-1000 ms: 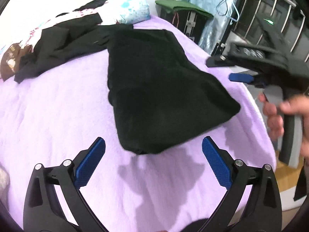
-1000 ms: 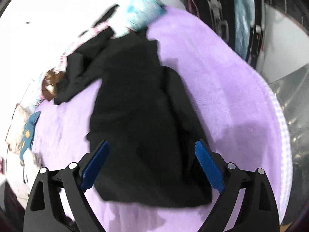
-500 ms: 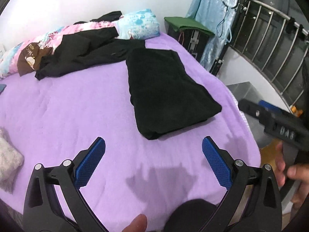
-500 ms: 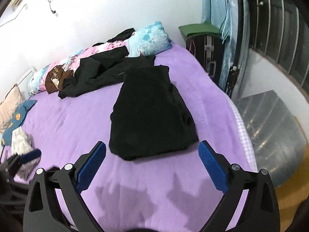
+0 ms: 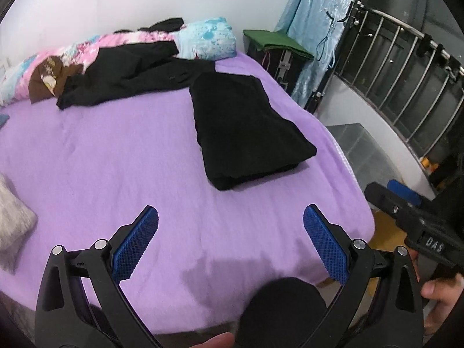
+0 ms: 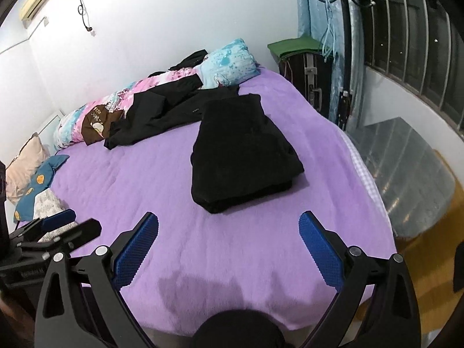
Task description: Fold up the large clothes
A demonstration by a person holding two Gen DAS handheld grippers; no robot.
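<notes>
A folded black garment (image 5: pixel 246 133) lies flat on the purple bed, right of centre; it also shows in the right wrist view (image 6: pixel 240 153). A second black garment (image 5: pixel 130 78) lies crumpled near the pillows, seen too in the right wrist view (image 6: pixel 162 113). My left gripper (image 5: pixel 230 242) is open and empty, held above the bed's near edge, well back from the folded garment. My right gripper (image 6: pixel 229 245) is open and empty, also back over the near edge. The right gripper shows at the right edge of the left wrist view (image 5: pixel 406 203).
The purple bed (image 5: pixel 116 159) has patterned pillows (image 5: pixel 208 40) along the wall. A grey cushion (image 5: pixel 11 226) lies at the left edge. A suitcase with a green cloth (image 6: pixel 304 66), a blue curtain and a metal railing (image 5: pixel 406 72) stand to the right.
Both grippers have pulled back and up from the folded black garment to the bed's near edge. The garment lies where it was, both grippers open throughout.
</notes>
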